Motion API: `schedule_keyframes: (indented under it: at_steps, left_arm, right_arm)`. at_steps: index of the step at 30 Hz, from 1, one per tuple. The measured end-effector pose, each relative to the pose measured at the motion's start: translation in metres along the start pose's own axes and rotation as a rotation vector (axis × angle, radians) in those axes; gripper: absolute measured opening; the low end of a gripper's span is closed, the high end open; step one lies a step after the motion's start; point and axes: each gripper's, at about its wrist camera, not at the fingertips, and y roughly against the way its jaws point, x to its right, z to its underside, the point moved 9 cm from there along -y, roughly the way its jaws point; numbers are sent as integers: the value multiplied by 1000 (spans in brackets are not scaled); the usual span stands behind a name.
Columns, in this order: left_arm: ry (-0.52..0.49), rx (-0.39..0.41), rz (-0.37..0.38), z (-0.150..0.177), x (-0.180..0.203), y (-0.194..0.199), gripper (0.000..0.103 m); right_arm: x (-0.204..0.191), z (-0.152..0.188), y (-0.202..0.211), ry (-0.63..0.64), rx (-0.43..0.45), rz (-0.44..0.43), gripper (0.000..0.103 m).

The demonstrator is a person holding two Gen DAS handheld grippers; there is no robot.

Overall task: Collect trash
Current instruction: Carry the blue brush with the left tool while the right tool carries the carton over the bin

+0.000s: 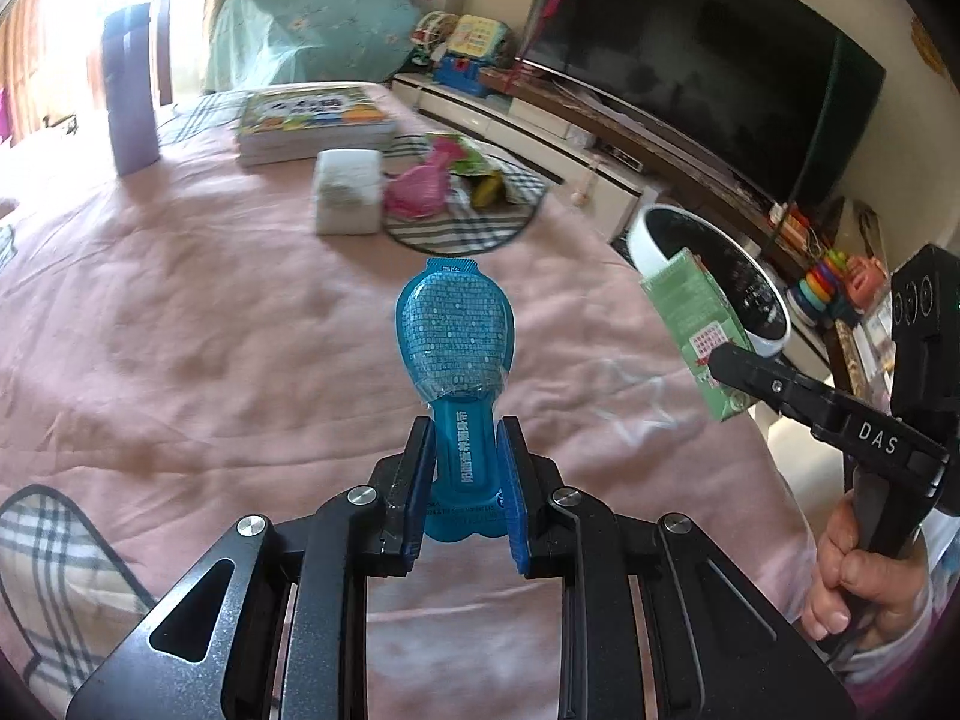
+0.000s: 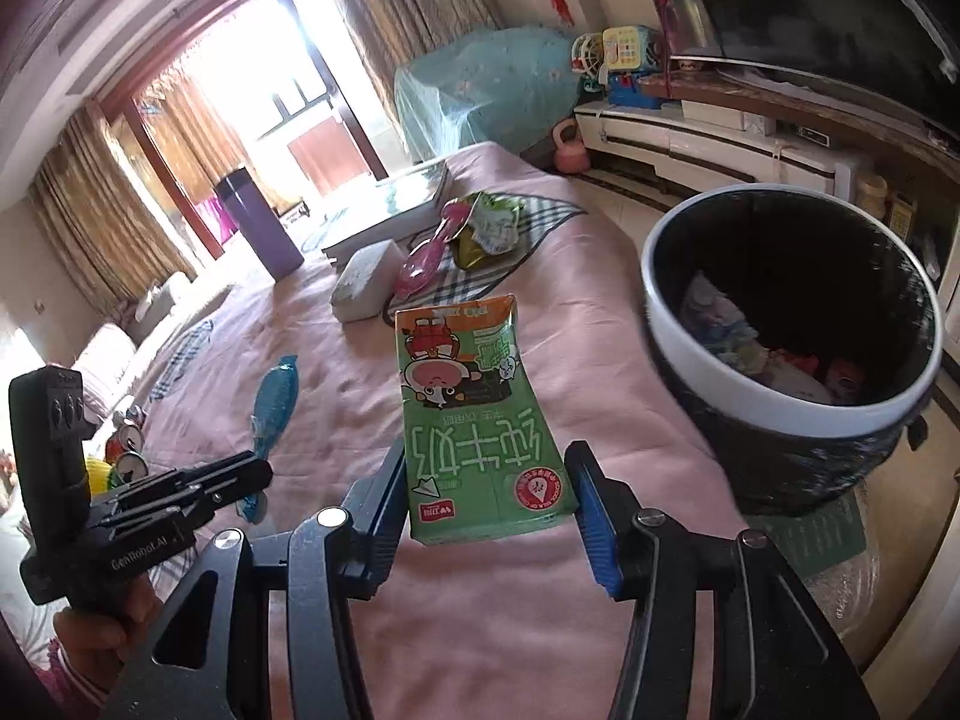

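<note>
"DAS" on right gripper (image 1: 714, 360); "GenRobot.AI" on left gripper (image 2: 264, 471) (white lettering); "纯牛奶" on milk carton (image 2: 480, 426).

My right gripper (image 2: 489, 495) clamps a green milk carton (image 2: 477, 420) by its sides, held above the pink bed cover (image 2: 540, 630). Just to its right I see the trash bin (image 2: 708, 354), white-rimmed, with litter inside. At the left, my left gripper (image 2: 255, 474) pinches a blue wrapper (image 2: 273, 405). Farther back lie a white pack (image 2: 366, 282), a pink wrapper (image 2: 420, 264), a green packet (image 2: 489, 228) and a purple cup (image 2: 258, 228).
</note>
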Motion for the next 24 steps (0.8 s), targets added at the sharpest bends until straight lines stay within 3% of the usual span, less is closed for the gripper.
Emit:
schedule_keyframes:
  at_steps: [24]
  left_arm:
    - [-166,-10,130,-53,115,-38,20]
  right_arm:
    - [92,-37,55,-116,131,105,52]
